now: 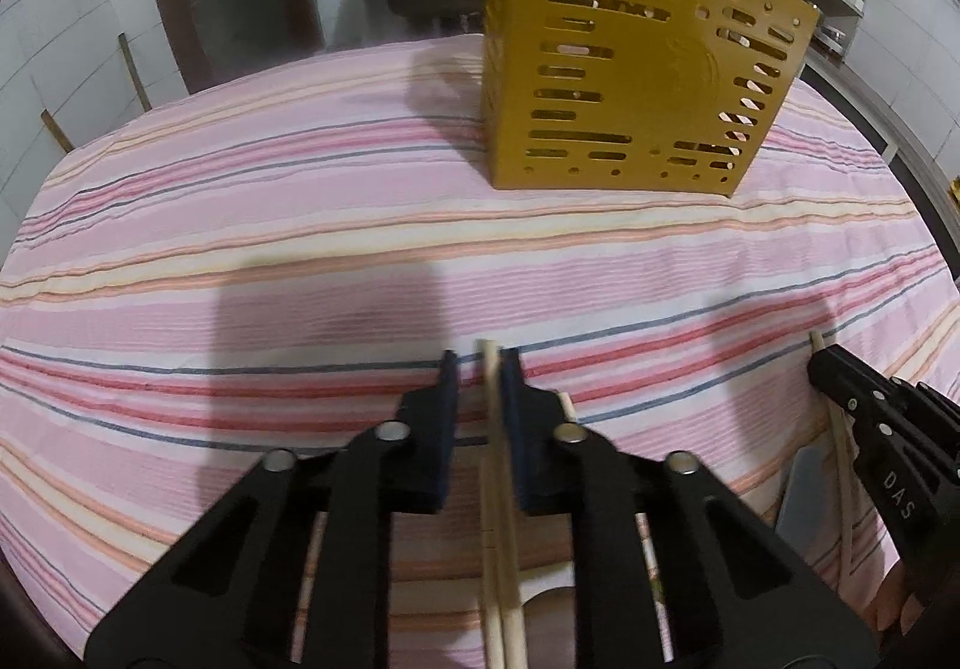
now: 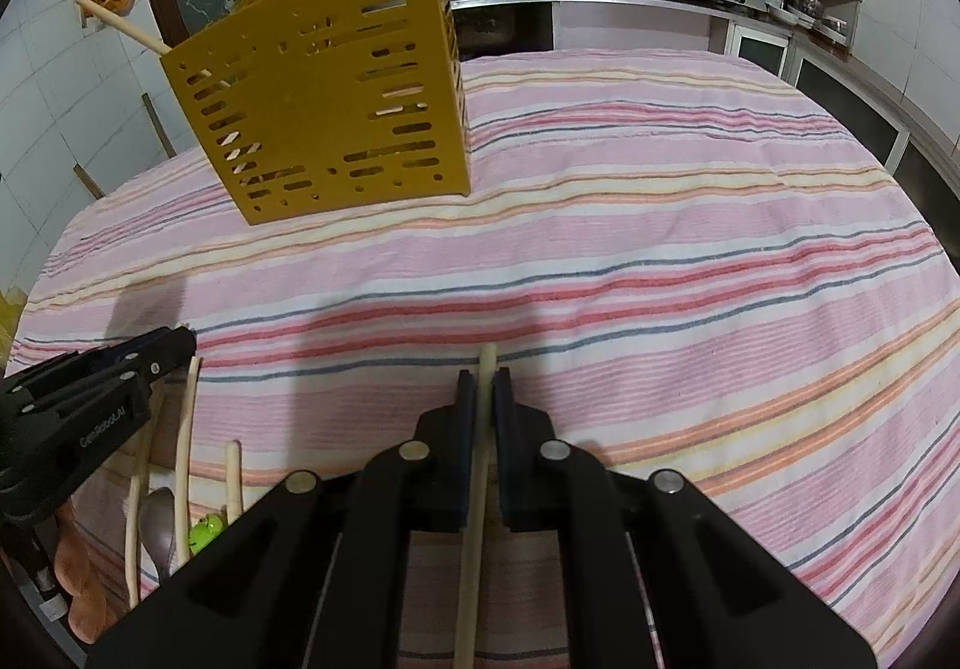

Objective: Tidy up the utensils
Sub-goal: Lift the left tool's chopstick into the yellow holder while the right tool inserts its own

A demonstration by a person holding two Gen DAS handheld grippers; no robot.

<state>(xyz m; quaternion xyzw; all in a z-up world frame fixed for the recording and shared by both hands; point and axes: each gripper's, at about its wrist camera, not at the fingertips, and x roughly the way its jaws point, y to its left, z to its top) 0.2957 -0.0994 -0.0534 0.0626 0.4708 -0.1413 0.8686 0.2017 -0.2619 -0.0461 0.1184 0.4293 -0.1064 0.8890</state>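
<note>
Left wrist view: the left gripper (image 1: 481, 363) sits low over the near part of the pink striped tablecloth (image 1: 300, 261). Its jaws are parted. A pale wooden chopstick (image 1: 503, 519) runs lengthwise through the gap, lying against the inner face of the right finger, with clear space between it and the left finger; its tip pokes just past the fingertips. A second pale stick lies close alongside it lower down, and whether the jaws actually pinch either one cannot be told. Far and slightly right on the cloth stands the mustard-yellow perforated plastic utensil holder (image 1: 636, 75), upright, with a light wooden stick rising from its top. At the right edge the right gripper (image 1: 840, 369) shows from the side.

Right wrist view: the right gripper (image 2: 485, 375) has its jaws closed narrowly around a single light wooden chopstick (image 2: 474, 489), which passes straight between the two pads and sticks out a little beyond them over the striped cloth (image 2: 660, 249). The yellow holder (image 2: 324, 93) stands far and to the left, well apart from the jaws, with wooden sticks leaning out of its top. At the near left, the left gripper (image 2: 174, 345) appears above several more pale wooden chopsticks (image 2: 183, 465), a metal spoon (image 2: 157, 519) and a small green object (image 2: 205, 530) lying by the table edge.
</note>
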